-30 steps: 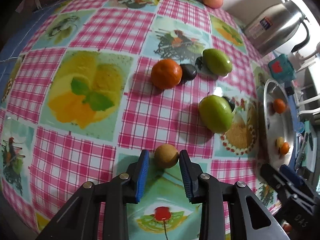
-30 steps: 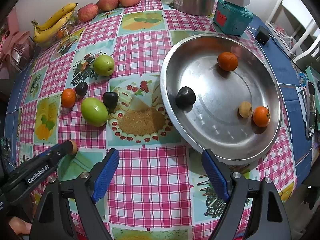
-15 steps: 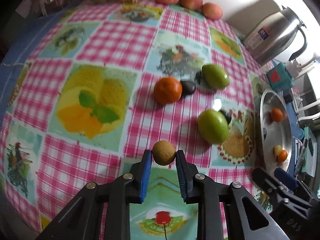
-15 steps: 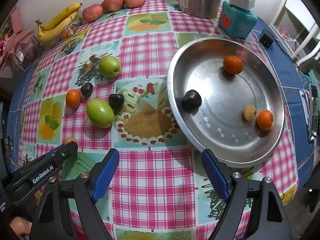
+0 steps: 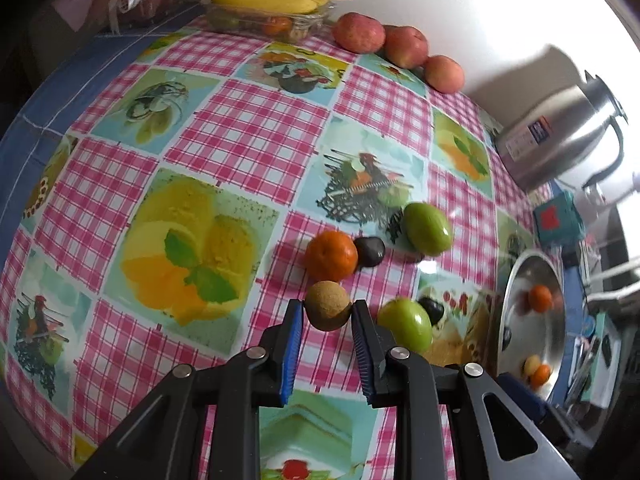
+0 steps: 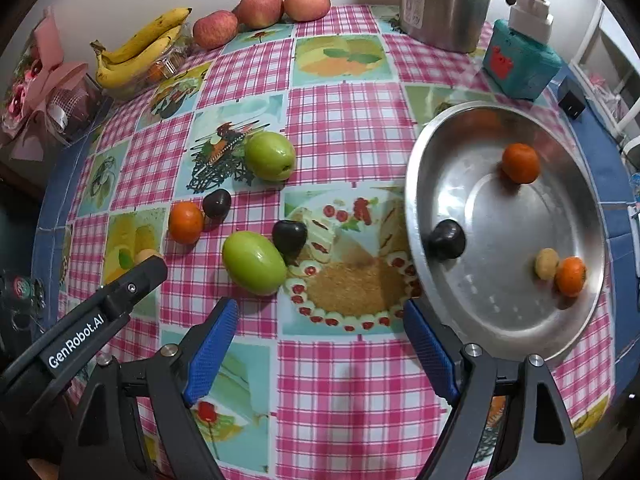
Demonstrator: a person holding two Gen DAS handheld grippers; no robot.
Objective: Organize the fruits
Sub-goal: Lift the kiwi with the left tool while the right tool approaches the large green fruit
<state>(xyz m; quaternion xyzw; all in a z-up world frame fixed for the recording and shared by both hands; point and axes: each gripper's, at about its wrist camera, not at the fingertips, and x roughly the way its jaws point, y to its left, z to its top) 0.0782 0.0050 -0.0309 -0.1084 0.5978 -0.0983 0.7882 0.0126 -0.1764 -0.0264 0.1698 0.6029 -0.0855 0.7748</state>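
My left gripper [image 5: 327, 312] is shut on a small round brown fruit [image 5: 328, 305], held above the checked tablecloth. In the right wrist view that fruit [image 6: 146, 256] peeks out behind the left gripper's finger at the left. On the cloth lie an orange [image 6: 185, 222], two dark plums [image 6: 216, 203] [image 6: 289, 236] and two green fruits [image 6: 270, 156] [image 6: 253, 262]. The steel plate [image 6: 472, 316] at the right holds two oranges [image 6: 520, 163] [image 6: 571, 276], a dark plum [image 6: 447, 239] and a small yellowish fruit [image 6: 547, 263]. My right gripper [image 6: 320, 344] stands open and empty over the cloth near the plate's front rim.
Bananas [image 6: 140, 50] on a clear box and three apples [image 6: 260, 8] line the far edge by the wall. A steel kettle [image 6: 448, 0] and a teal box [image 6: 520, 60] stand at the back right. Pink wrapped items [image 6: 36, 92] sit at the far left.
The left gripper closed on the brown fruit and lifted it off the cloth, moving toward the other fruits. The right gripper shifted a little, still open.
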